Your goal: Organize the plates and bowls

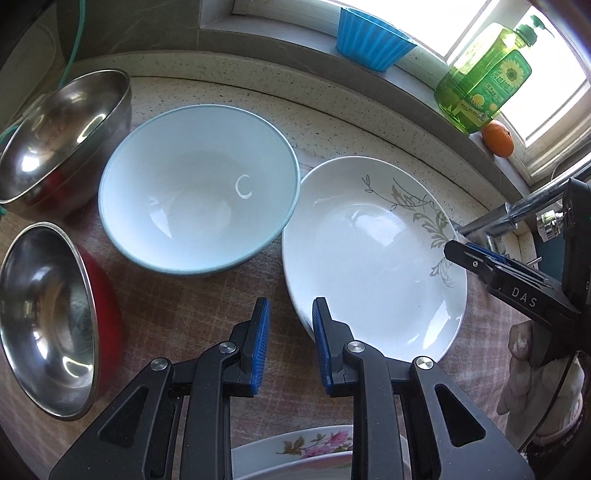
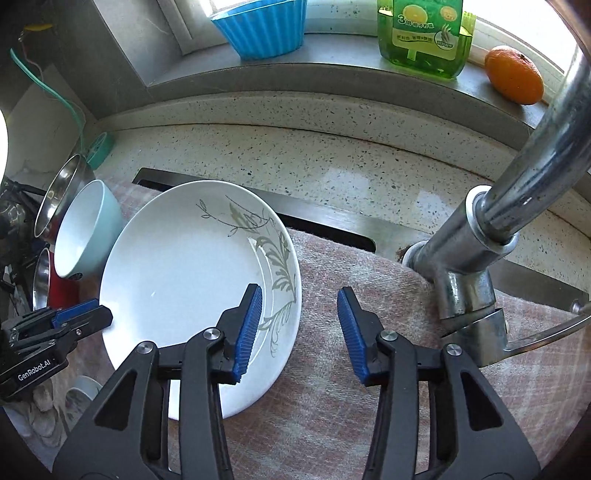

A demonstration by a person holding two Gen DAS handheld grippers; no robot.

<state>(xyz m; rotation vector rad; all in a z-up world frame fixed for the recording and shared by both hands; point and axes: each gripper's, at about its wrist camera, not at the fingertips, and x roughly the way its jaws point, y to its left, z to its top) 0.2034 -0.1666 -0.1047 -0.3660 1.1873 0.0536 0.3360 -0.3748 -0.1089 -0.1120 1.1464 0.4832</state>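
Observation:
A white plate with a grey leaf pattern [image 1: 369, 258] lies on the checked cloth; it also shows in the right wrist view [image 2: 192, 288]. A light blue bowl [image 1: 199, 192] stands just left of it, also seen in the right wrist view [image 2: 88, 236]. Two steel bowls [image 1: 62, 140] [image 1: 48, 317] stand at the left. My left gripper [image 1: 291, 317] is open at the plate's near-left rim, its right finger over the rim. My right gripper [image 2: 299, 306] is open, its left finger above the plate's right edge. A floral plate [image 1: 306, 443] lies under the left gripper.
A chrome faucet [image 2: 517, 206] rises right of the right gripper. On the window sill stand a blue ribbed cup [image 2: 262, 26], a green soap bottle [image 2: 424, 33] and an orange [image 2: 513, 74]. A speckled counter [image 2: 332, 162] lies behind the cloth.

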